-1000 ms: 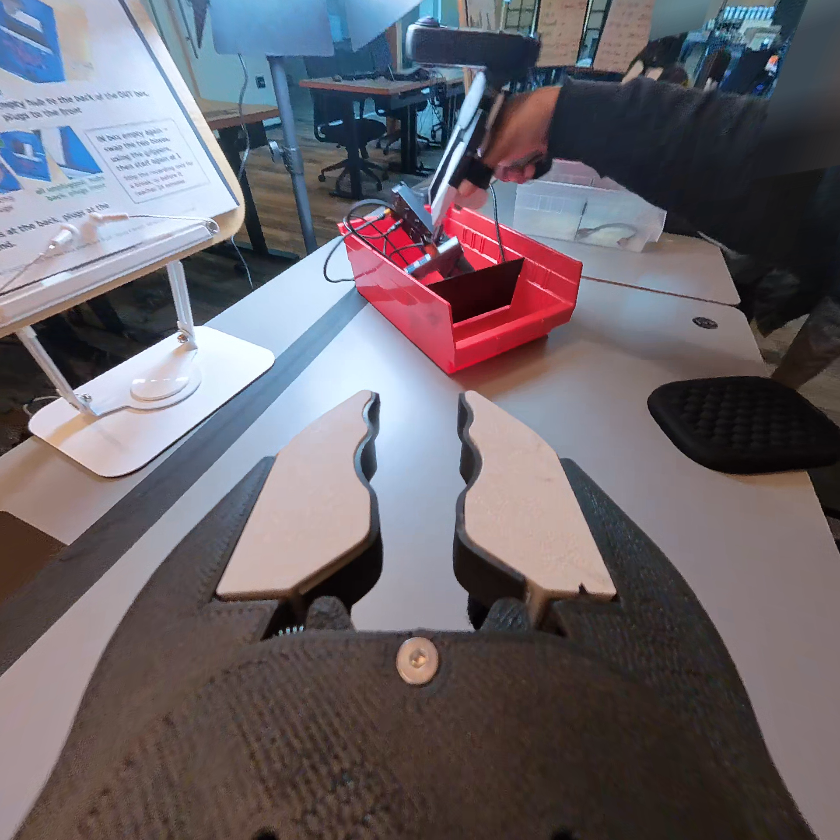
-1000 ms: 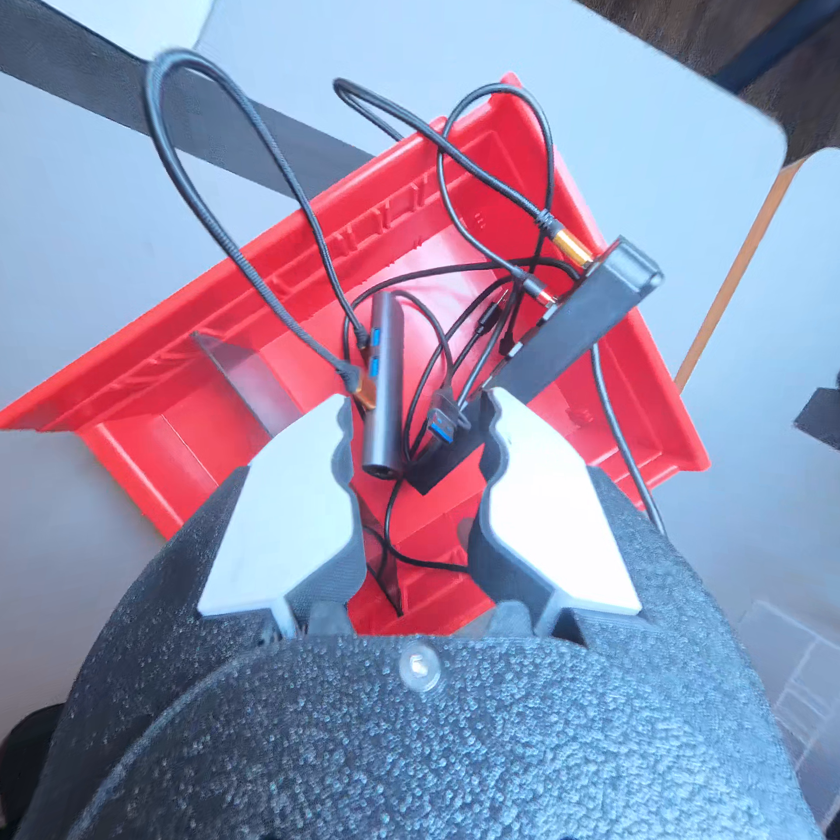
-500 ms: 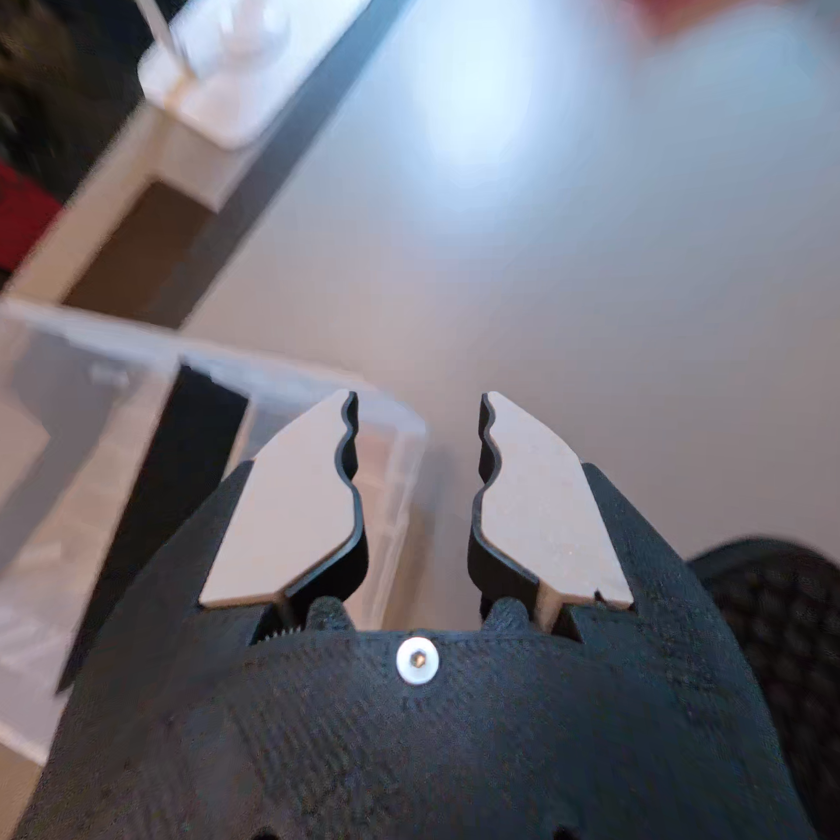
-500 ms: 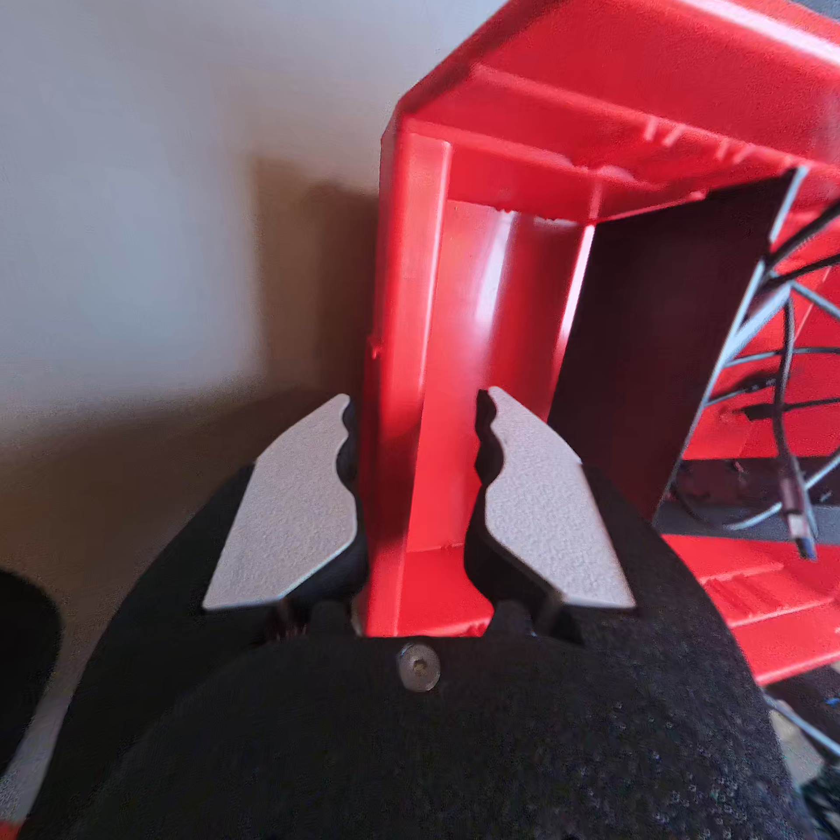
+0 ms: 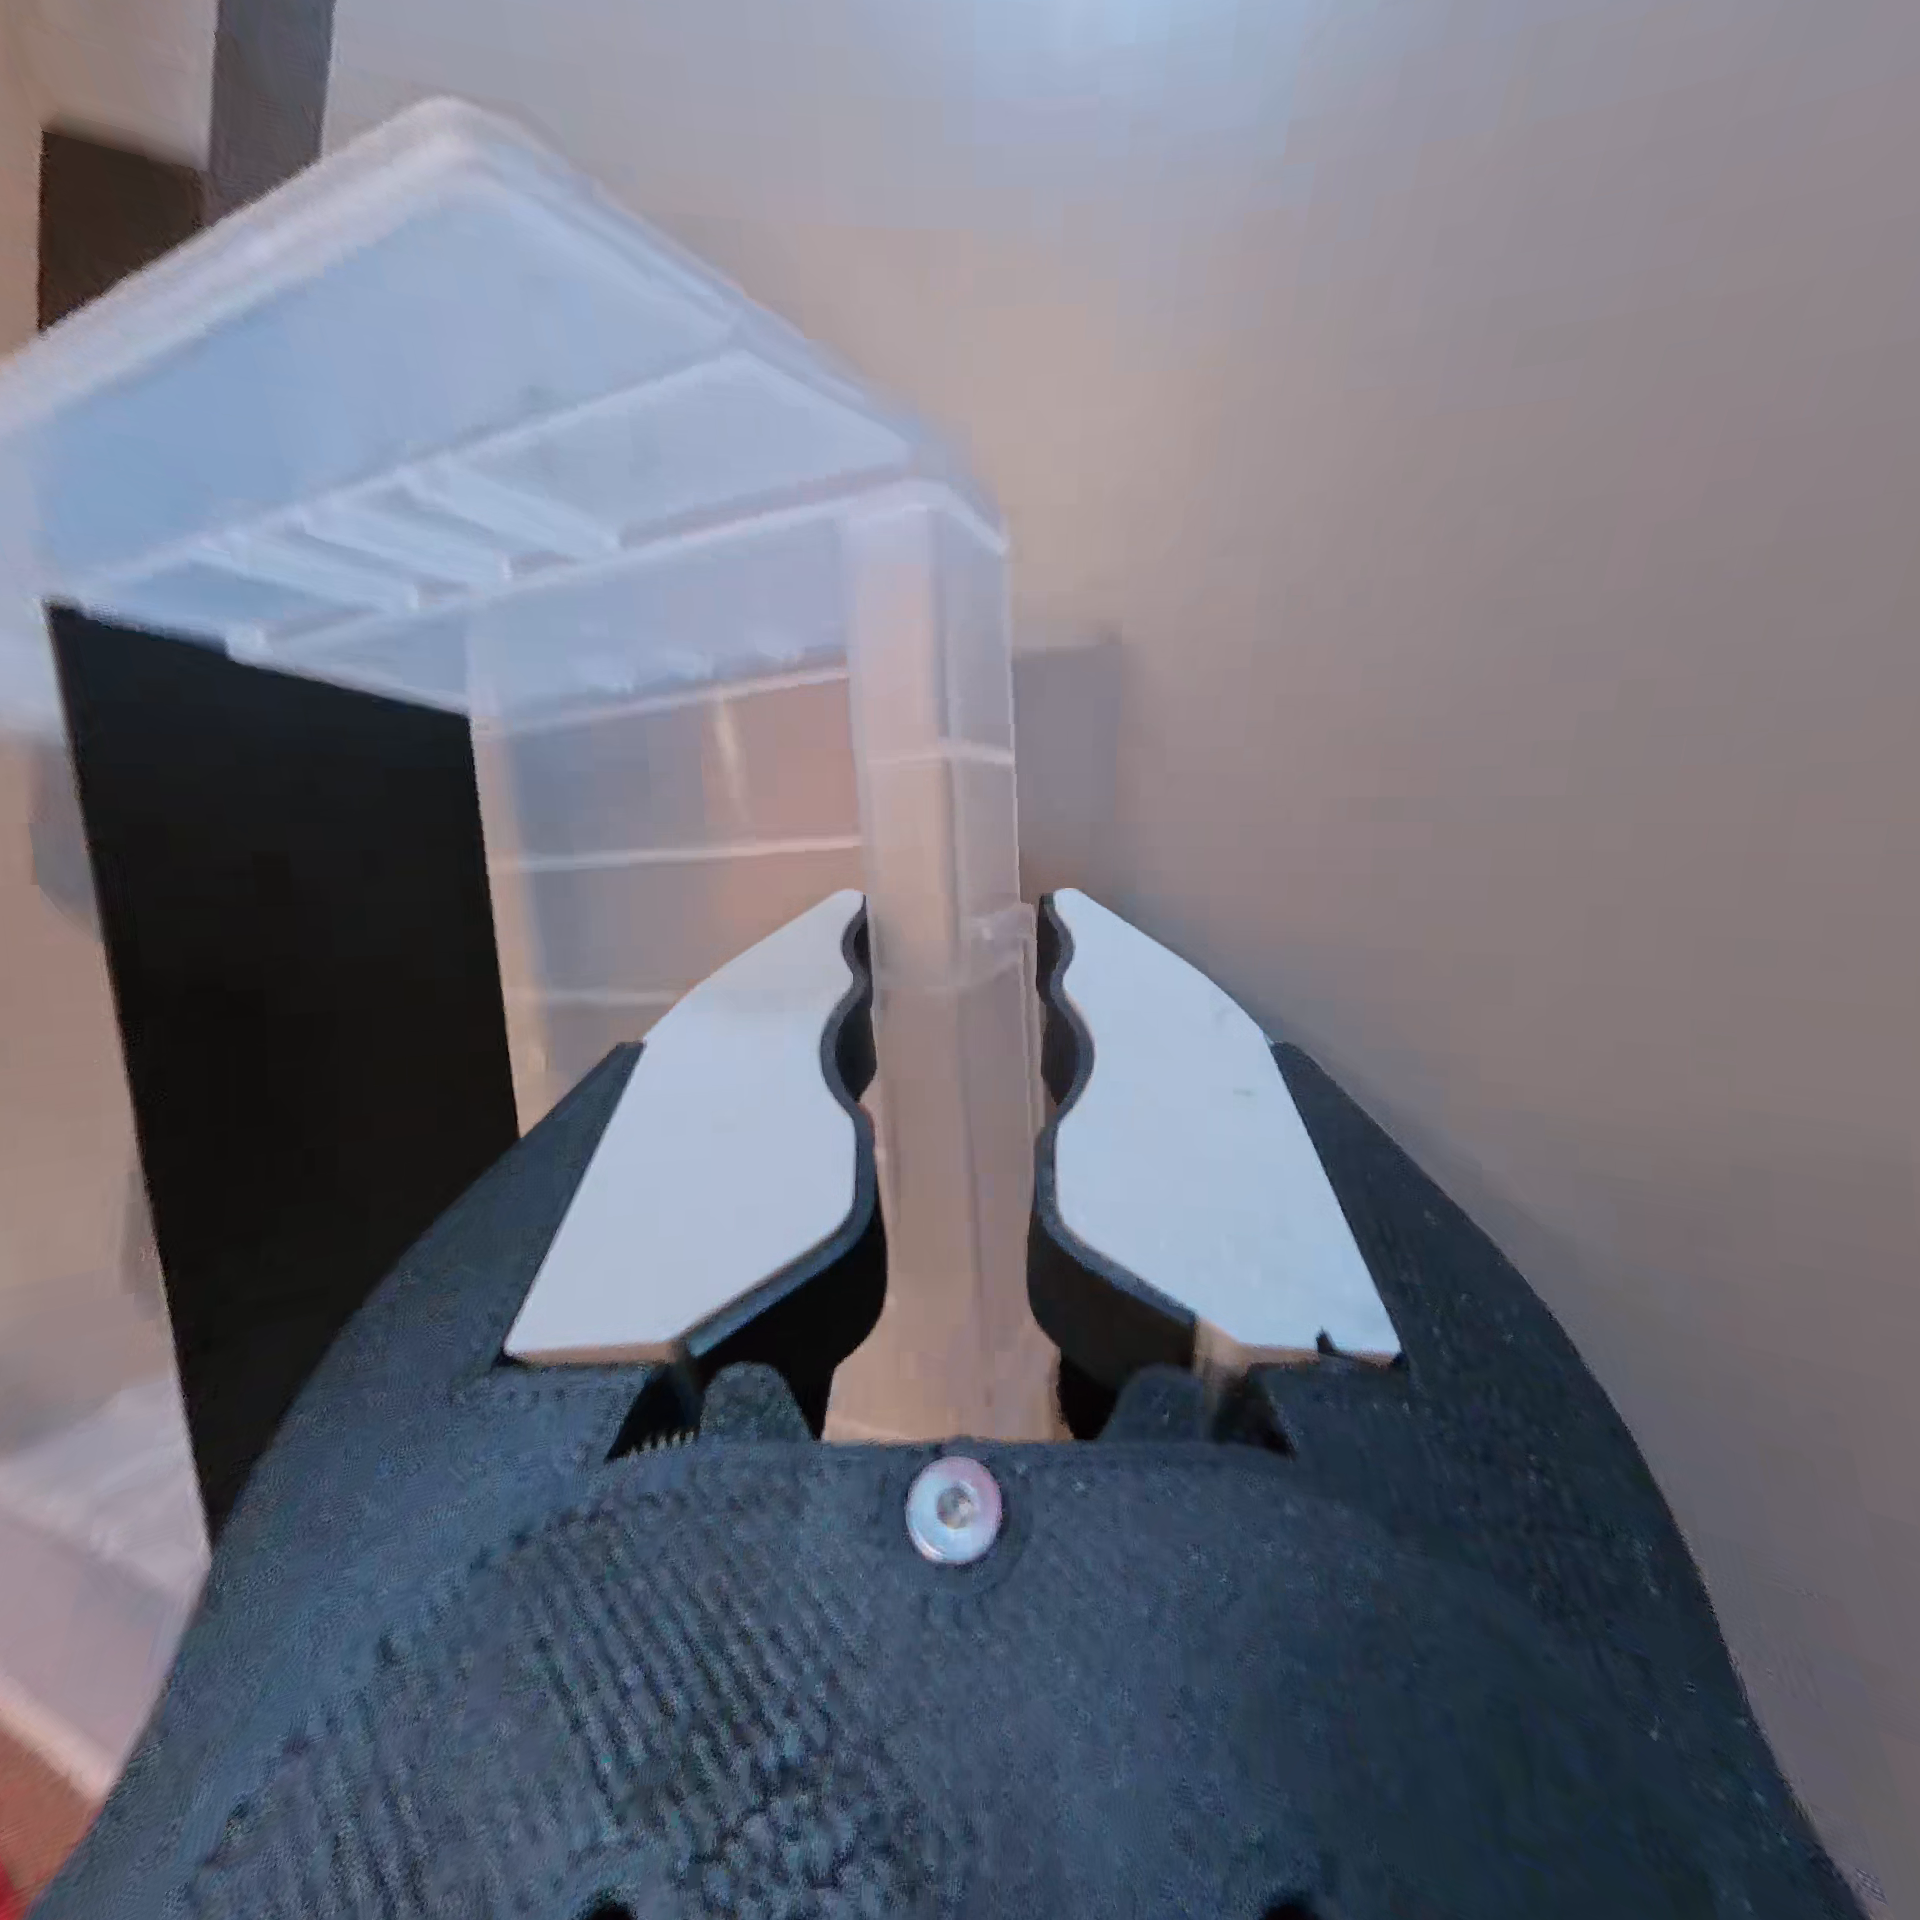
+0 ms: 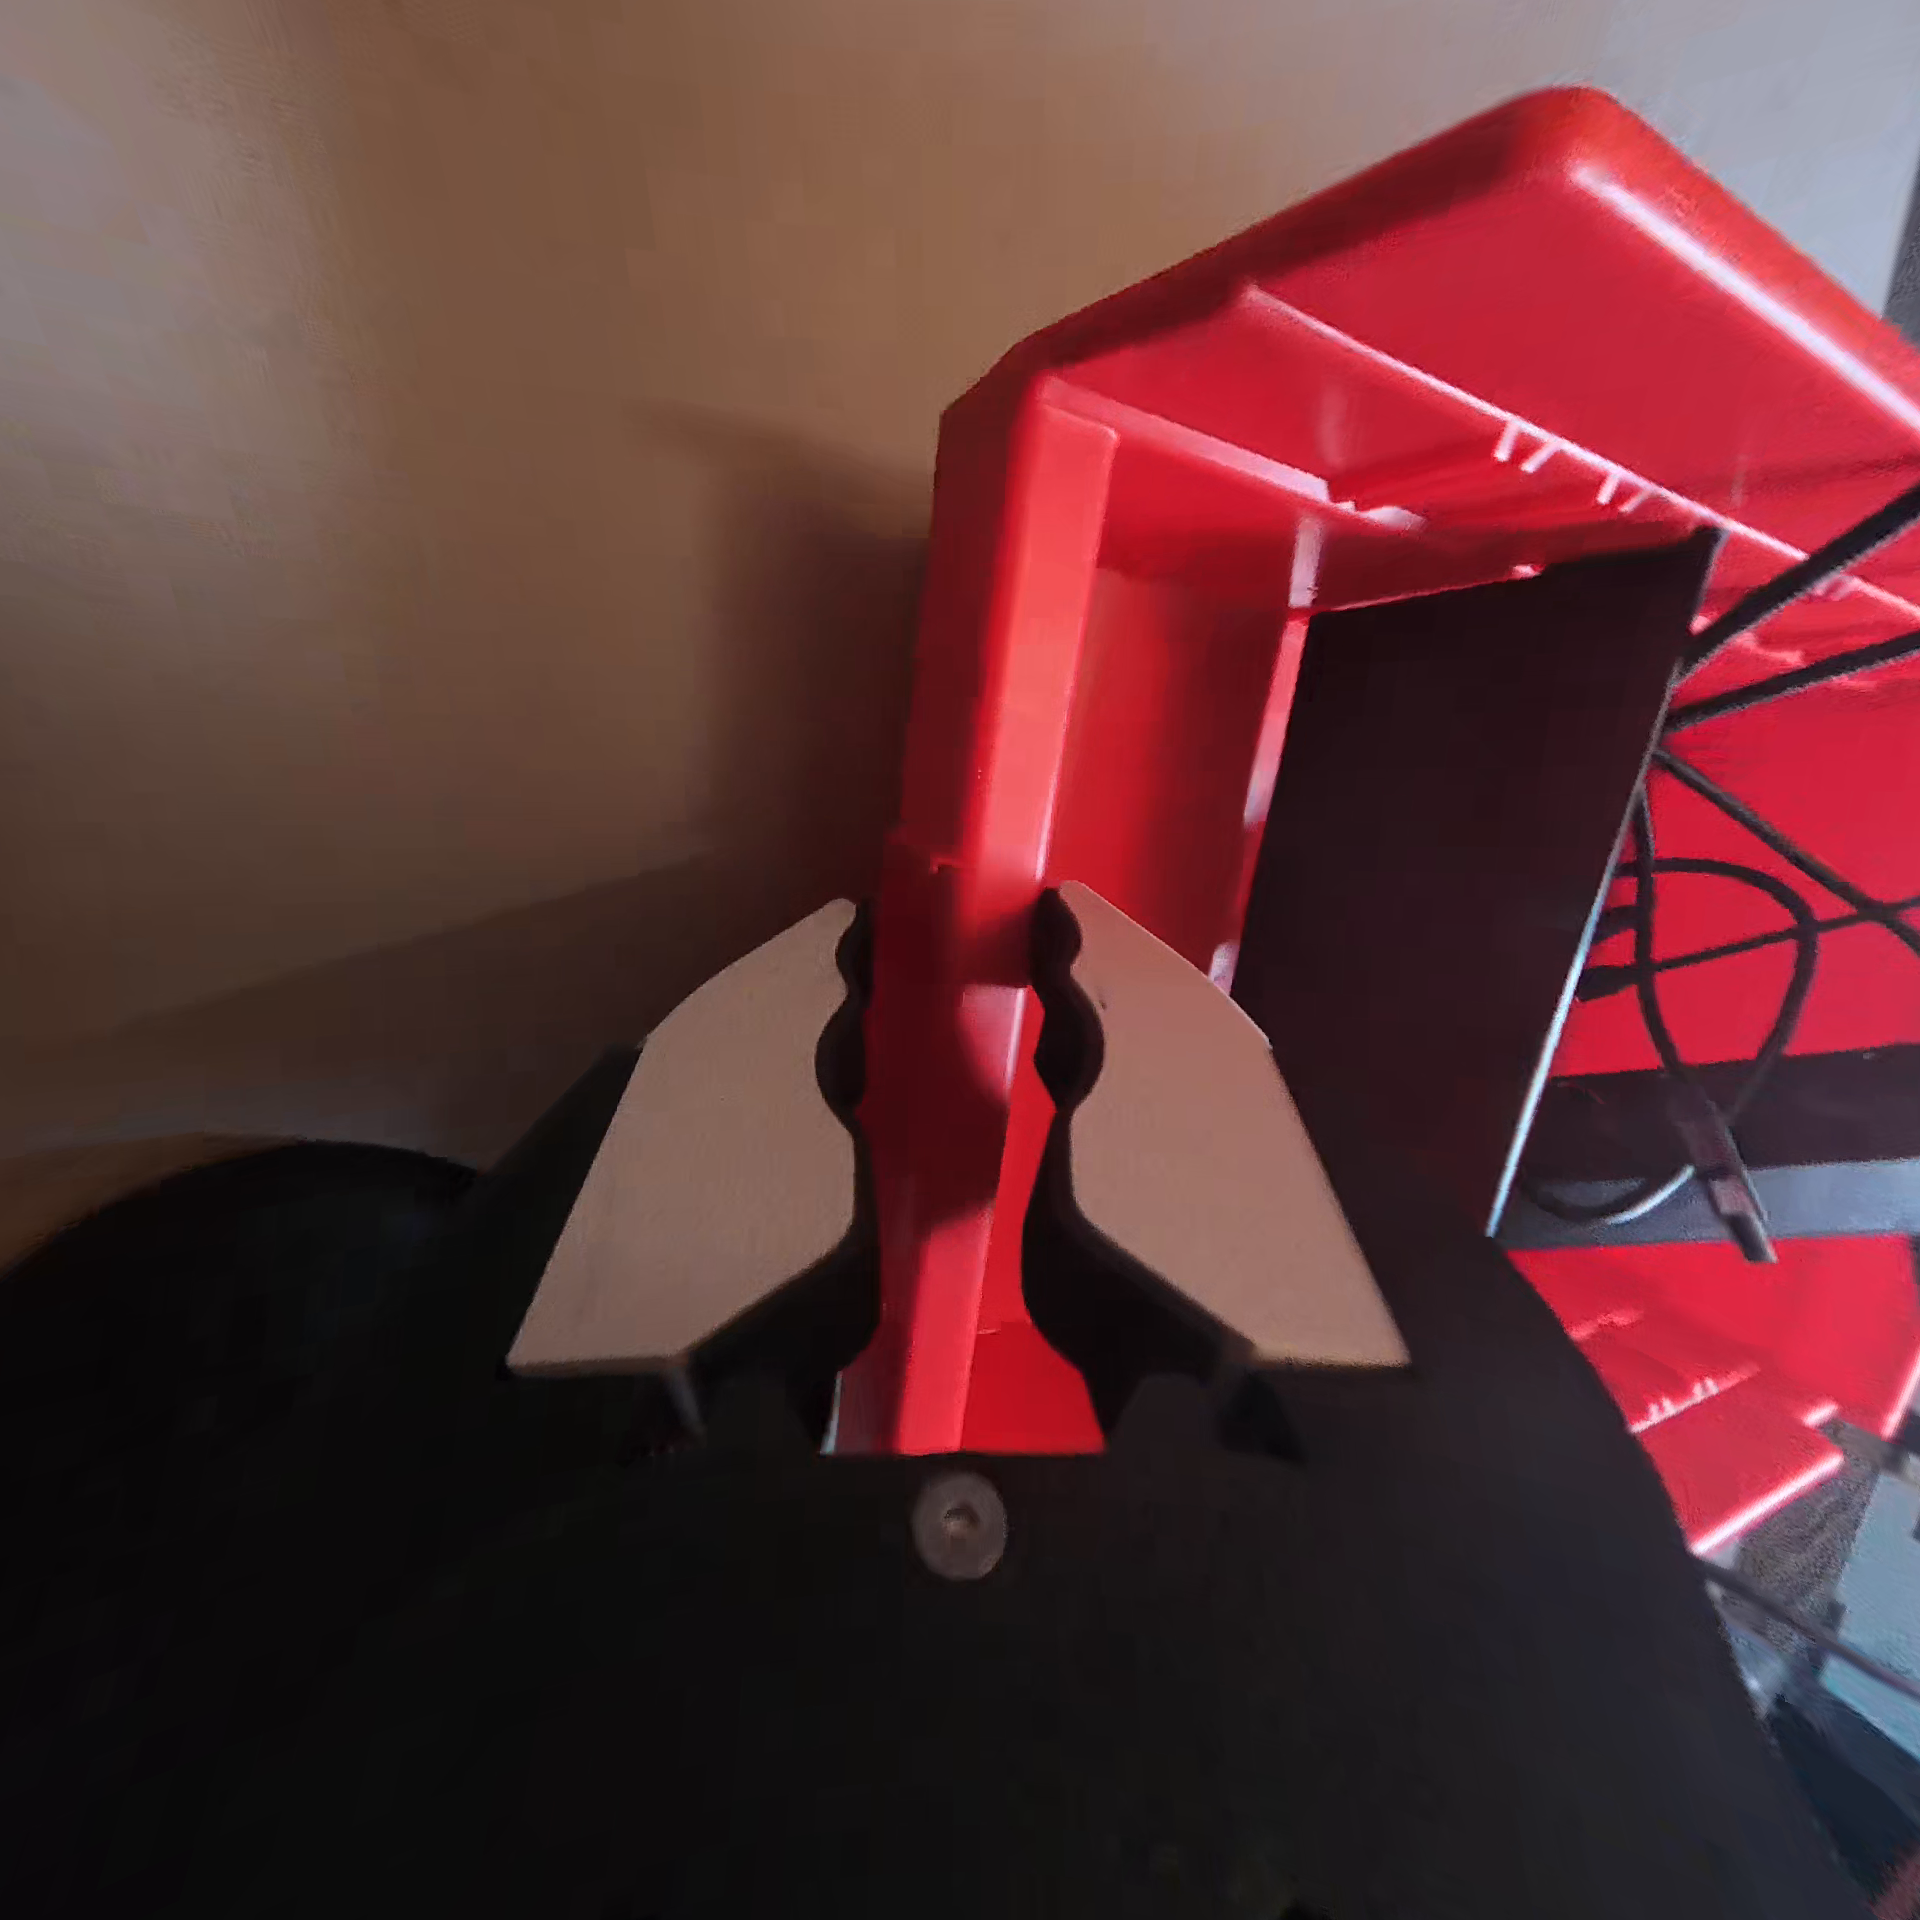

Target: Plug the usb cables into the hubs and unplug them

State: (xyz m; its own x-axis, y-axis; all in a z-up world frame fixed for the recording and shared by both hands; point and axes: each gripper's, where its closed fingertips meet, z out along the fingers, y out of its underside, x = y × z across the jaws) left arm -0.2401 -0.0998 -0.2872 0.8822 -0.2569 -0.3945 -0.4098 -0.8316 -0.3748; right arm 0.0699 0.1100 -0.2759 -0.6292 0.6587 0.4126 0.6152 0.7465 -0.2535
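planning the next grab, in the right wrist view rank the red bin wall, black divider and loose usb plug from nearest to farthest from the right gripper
1. Red bin wall: between the right gripper fingers.
2. Black divider: just right of the fingers, inside the bin.
3. Loose usb plug: farther right, past the divider, among the cables.

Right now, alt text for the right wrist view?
The right tongs are shut on the wall of a red bin, seen close up and tilted. A black divider stands inside the bin, with black cables beyond it, and a grey table lies behind.
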